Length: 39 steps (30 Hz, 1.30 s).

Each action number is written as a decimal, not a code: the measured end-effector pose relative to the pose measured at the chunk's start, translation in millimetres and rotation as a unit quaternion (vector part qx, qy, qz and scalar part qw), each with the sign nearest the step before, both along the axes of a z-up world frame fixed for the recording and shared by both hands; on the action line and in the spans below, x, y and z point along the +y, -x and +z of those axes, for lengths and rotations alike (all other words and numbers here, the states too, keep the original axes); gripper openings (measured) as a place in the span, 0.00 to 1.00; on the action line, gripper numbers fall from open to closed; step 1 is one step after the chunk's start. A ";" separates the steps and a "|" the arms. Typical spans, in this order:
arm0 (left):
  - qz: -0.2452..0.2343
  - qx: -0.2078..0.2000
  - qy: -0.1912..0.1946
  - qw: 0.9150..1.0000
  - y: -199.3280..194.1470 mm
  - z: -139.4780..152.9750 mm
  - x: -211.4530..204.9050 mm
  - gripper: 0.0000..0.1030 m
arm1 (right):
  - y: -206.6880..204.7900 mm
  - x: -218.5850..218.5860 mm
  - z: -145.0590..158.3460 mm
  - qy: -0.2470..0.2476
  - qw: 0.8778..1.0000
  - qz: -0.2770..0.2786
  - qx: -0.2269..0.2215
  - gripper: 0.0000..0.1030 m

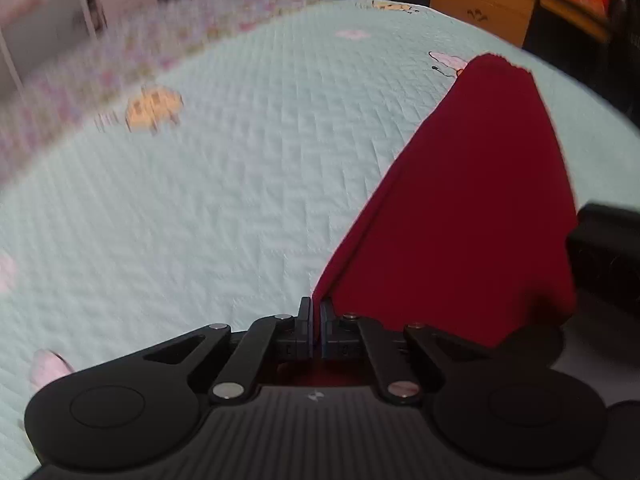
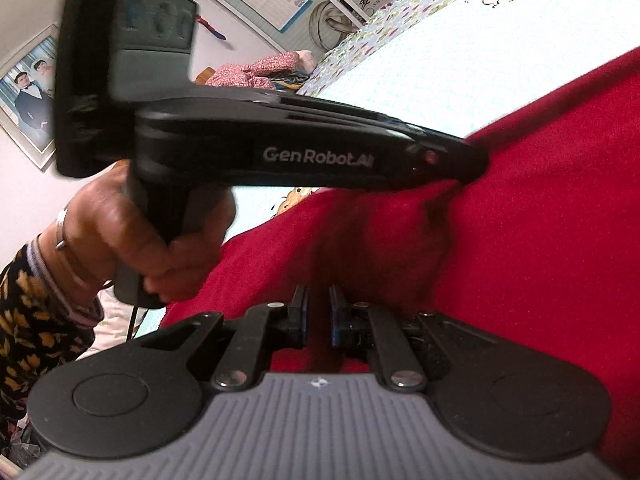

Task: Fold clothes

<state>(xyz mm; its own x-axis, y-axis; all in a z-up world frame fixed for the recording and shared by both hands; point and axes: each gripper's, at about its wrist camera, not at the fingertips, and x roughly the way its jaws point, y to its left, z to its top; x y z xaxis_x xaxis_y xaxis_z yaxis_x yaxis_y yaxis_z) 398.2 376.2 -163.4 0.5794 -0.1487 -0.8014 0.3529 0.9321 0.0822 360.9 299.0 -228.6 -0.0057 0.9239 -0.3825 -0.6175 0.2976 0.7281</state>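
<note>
A dark red garment (image 1: 472,200) lies stretched over a pale green quilted bed (image 1: 224,184). In the left wrist view my left gripper (image 1: 316,312) is shut, with the garment's near edge pinched between its pads. The cloth rises from there to a far corner at the upper right. In the right wrist view my right gripper (image 2: 319,312) is shut on a bunched fold of the same red garment (image 2: 540,240). A hand (image 2: 132,232) holds the left gripper (image 2: 474,170) across that view, its tip biting into the cloth, which puckers around it.
The quilt has a floral border (image 1: 120,60) at its far side. Wooden drawers (image 1: 484,4) stand beyond the bed at the upper right. A pile of patterned clothes (image 2: 260,70) lies by the wall, under posters and a framed picture (image 2: 28,92). The right gripper's black body (image 1: 608,256) shows at the edge.
</note>
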 end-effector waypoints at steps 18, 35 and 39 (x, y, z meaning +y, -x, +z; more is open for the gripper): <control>0.049 -0.027 0.178 0.982 -23.7 31.3 4.1 0.49 | 6.0 -7.6 1.2 -0.002 1.000 0.000 0.003 0.13; 0.273 -0.099 0.041 0.956 79.6 54.6 35.6 0.55 | 6.0 -14.3 2.2 -0.007 1.000 0.002 0.016 0.14; 0.373 -0.069 0.076 0.922 197.4 67.3 75.7 0.69 | 2.5 -17.7 1.3 -0.018 0.999 0.004 0.036 0.14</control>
